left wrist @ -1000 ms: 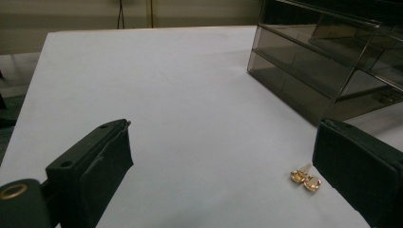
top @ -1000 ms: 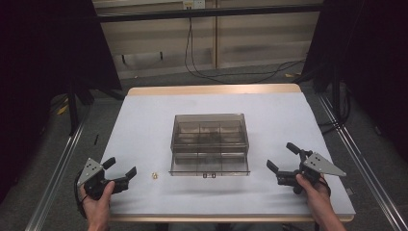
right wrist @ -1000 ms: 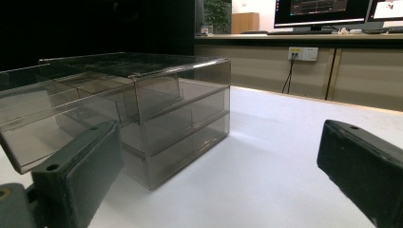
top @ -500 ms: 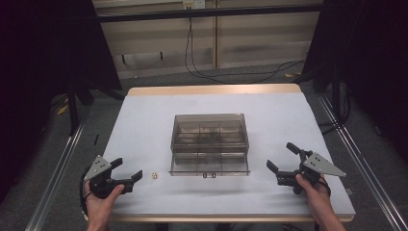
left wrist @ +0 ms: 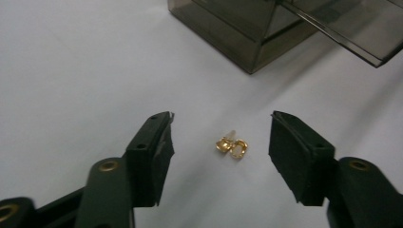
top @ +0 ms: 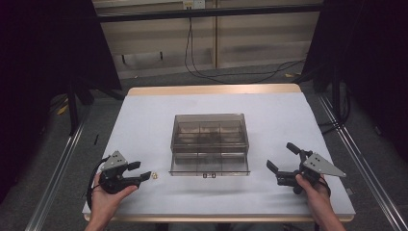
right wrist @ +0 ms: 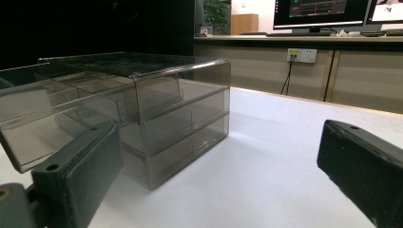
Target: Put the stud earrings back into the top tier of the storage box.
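Left gripper view: jaws astride gold earring (left wrist: 231,145)

The white-topped table (top: 144,120) carries a smoky plastic drawer box (top: 210,143) at centre; a small gold piece (top: 154,175) lies near its left.

We see a lab or office: monitors (right wrist: 323,12) on a desk (right wrist: 294,40) beyond the table (top: 144,120), wall socket (right wrist: 304,55) below.

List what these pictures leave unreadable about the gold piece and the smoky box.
- Gold piece: a speck in the high view; blurred in the left gripper view, so its exact type is unclear.
- Smoky box: compartment contents unreadable through tinted walls in the high view; in the right gripper view a finger covers its lower left corner.
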The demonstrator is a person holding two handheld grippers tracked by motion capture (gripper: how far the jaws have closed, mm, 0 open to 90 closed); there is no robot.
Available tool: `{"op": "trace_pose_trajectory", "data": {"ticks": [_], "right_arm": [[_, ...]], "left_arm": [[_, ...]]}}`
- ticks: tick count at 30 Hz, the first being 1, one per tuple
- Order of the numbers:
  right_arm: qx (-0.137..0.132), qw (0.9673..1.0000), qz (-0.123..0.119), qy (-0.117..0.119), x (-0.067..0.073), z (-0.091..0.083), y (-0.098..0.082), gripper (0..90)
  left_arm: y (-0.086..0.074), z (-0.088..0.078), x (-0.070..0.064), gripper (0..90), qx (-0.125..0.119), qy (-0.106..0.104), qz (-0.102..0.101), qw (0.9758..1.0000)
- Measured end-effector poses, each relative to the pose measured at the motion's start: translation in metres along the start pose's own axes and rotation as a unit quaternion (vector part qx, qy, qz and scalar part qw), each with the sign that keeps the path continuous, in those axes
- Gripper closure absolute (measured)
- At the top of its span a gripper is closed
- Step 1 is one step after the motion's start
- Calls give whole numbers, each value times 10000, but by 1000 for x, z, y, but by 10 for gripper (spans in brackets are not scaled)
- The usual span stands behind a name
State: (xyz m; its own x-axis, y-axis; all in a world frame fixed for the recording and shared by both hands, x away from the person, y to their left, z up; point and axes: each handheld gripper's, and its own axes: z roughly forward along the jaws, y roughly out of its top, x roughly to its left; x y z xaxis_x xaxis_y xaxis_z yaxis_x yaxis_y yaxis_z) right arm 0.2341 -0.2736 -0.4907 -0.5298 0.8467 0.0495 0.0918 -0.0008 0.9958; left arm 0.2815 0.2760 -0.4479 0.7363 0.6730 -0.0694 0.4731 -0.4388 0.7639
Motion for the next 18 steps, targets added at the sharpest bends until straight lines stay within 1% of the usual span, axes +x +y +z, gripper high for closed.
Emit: {"op": "trace_pose_trajectory", "data": {"ticks": [1, 2, 3, 4, 5, 6, 7, 8, 9, 10, 11, 12, 13, 14, 15, 16, 17, 18], "right_arm": [[8, 10000, 6, -9, 0, 0, 0, 5], [8, 10000, 10, -6, 0, 0, 0, 5], [10, 10000, 9, -8, 0, 0, 0, 5], [8, 10000, 9, -4, 0, 0, 0, 5], [11, 10000, 7, -16, 0, 0, 0, 5], [-3, 10000, 11, 7, 0, 0, 0, 5], [0, 10000, 8, -1, 0, 0, 0, 5], [9, 10000, 3, -11, 0, 0, 0, 5], [-2, 10000, 2, -3, 0, 0, 0, 5], [-2, 10000, 2, -3, 0, 0, 0, 5], [11, 10000, 7, -17, 0, 0, 0, 5], [14, 10000, 12, 0, 0, 0, 0, 5], [14, 10000, 12, 0, 0, 0, 0, 5], [9, 10000, 11, -5, 0, 0, 0, 5], [2, 10000, 16, 11, 0, 0, 0, 5], [1, 10000, 16, 4, 0, 0, 0, 5], [4, 10000, 14, -1, 0, 0, 0, 5], [6, 10000, 9, -4, 0, 0, 0, 5]], "left_arm": [[2, 0, 0, 465, 58, -115, -20, 9999], [5, 1, -1, 510, 145, -171, -28, 9997], [8, 1, 0, 544, 216, -181, -80, 9996], [11, 2, 1, 567, 306, -232, -238, 9990], [14, 3, 3, 583, 394, -336, -326, 9981], [16, 4, 4, 605, 473, -375, -400, 9974], [20, 7, 6, 628, 621, -439, -362, 9964], [22, 9, 6, 638, 715, -474, -364, 9956], [25, 12, 7, 660, 889, -484, -330, 9943], [25, 12, 7, 675, 889, -484, -330, 9943], [30, 16, 8, 684, 1089, -470, -274, 9926], [32, 17, 9, 685, 1164, -322, -300, 9922], [32, 17, 9, 688, 1164, -322, -300, 9922], [36, 19, 12, 700, 1339, -509, -171, 9895], [38, 20, 13, 701, 1422, -601, -118, 9879], [40, 22, 13, 710, 1532, -584, -105, 9864], [41, 24, 13, 724, 1716, -669, -1, 9829], [43, 26, 14, 732, 1789, -719, 44, 9812]]}}
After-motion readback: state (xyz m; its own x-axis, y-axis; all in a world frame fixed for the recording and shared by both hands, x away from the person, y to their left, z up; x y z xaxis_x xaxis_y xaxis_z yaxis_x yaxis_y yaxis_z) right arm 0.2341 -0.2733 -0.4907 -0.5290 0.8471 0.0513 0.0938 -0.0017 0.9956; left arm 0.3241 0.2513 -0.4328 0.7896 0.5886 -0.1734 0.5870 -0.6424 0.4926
